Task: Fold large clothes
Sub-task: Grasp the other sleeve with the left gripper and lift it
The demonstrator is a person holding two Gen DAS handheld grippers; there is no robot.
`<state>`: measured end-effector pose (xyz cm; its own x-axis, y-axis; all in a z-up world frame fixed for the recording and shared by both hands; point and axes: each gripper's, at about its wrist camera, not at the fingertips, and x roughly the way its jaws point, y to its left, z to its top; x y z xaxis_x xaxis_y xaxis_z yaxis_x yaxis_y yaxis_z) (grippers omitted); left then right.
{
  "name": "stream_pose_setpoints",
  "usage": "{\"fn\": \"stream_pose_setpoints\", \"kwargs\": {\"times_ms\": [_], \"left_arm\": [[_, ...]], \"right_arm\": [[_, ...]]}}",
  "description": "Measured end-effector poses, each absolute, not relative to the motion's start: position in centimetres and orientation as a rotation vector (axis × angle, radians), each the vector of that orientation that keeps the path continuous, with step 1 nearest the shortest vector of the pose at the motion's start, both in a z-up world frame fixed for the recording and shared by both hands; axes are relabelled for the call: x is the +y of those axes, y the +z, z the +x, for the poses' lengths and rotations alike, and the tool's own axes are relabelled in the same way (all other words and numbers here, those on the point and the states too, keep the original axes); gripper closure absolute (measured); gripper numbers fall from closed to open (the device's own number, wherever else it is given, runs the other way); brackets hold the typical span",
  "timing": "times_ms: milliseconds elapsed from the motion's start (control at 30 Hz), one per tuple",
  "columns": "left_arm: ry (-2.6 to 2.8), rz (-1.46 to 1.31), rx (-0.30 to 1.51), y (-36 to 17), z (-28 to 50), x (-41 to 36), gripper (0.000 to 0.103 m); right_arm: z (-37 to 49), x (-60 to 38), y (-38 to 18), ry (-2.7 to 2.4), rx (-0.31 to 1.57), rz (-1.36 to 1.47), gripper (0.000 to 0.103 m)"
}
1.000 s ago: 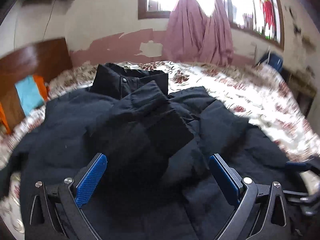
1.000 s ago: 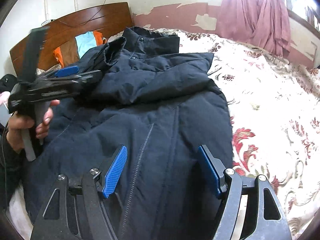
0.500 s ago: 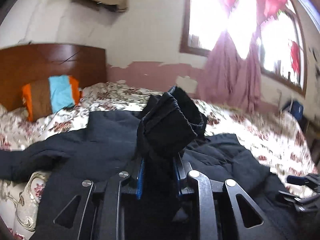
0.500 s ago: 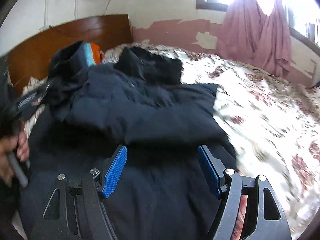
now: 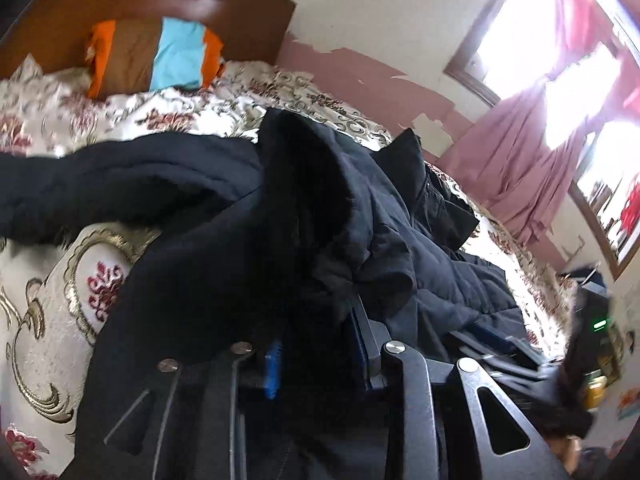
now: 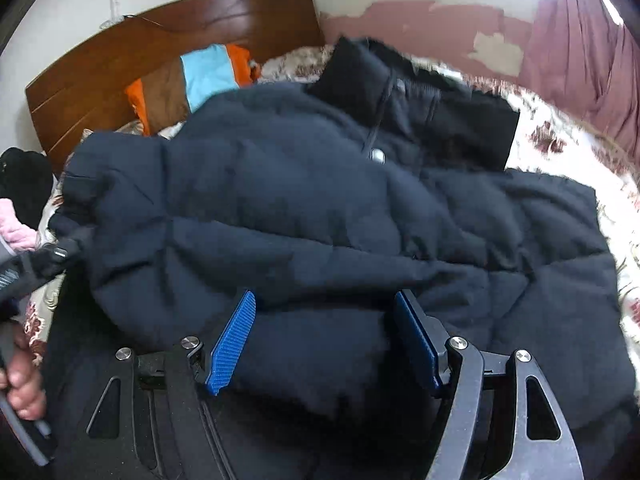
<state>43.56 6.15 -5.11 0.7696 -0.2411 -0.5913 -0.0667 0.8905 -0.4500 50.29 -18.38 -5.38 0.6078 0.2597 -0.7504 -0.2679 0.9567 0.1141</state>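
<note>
A large dark navy padded jacket (image 6: 320,200) lies spread on the bed, collar toward the headboard. My left gripper (image 5: 316,356) has the jacket's sleeve cuff (image 5: 304,200) between its blue pads; the jaws are narrow and opening slightly, with the fabric filling the gap. In the right wrist view that gripper (image 6: 52,256) sits at the jacket's left edge with the sleeve end, and a hand (image 6: 20,384) holds its handle. My right gripper (image 6: 324,340) hovers open just over the jacket's middle, its pads apart with fabric below them. It shows blurred in the left wrist view (image 5: 492,340).
The bed has a floral cover (image 5: 48,280) and a wooden headboard (image 6: 160,40). An orange, brown and blue pillow (image 5: 152,56) leans on it. Pink curtains (image 5: 520,168) hang at the window on the right. A pink cloth (image 6: 12,220) lies at the bed's left edge.
The left gripper went from wide open to closed on the sleeve cuff, then rolled and carried it sideways. The right gripper moved up over the jacket toward the collar, still open.
</note>
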Motion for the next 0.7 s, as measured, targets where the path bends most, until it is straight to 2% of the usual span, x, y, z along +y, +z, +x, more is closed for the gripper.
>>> {"fn": "stream_pose_setpoints", "kwargs": {"times_ms": [67, 100, 167, 200, 233, 433, 700], "left_arm": [[-0.105, -0.509, 0.694, -5.1, 43.5, 7.1, 0.068], [-0.108, -0.540, 0.683, -5.1, 43.5, 7.6, 0.062], [-0.104, -0.629, 0.622, -4.9, 42.8, 9.0, 0.040], [-0.097, -0.677, 0.581, -4.9, 42.3, 9.8, 0.022], [-0.083, -0.727, 0.528, -4.8, 41.7, 10.8, 0.017], [0.061, -0.843, 0.432, -4.6, 40.3, 16.2, 0.016], [0.342, -1.097, 0.337, -7.4, 37.5, 27.8, 0.013]], "right_arm": [[51.3, -18.6, -6.5, 0.318, 0.894, 0.017, 0.036], [51.6, -18.6, -7.1, 0.320, 0.897, 0.021, 0.036], [51.5, -18.4, -8.0, 0.322, 0.903, 0.025, 0.034], [51.8, -18.3, -8.5, 0.321, 0.907, 0.028, 0.033], [51.5, -18.2, -8.7, 0.318, 0.906, 0.027, 0.033], [49.9, -18.2, -7.5, 0.274, 0.851, 0.046, 0.029], [49.4, -14.8, -3.9, 0.298, 0.773, 0.146, 0.028]]}}
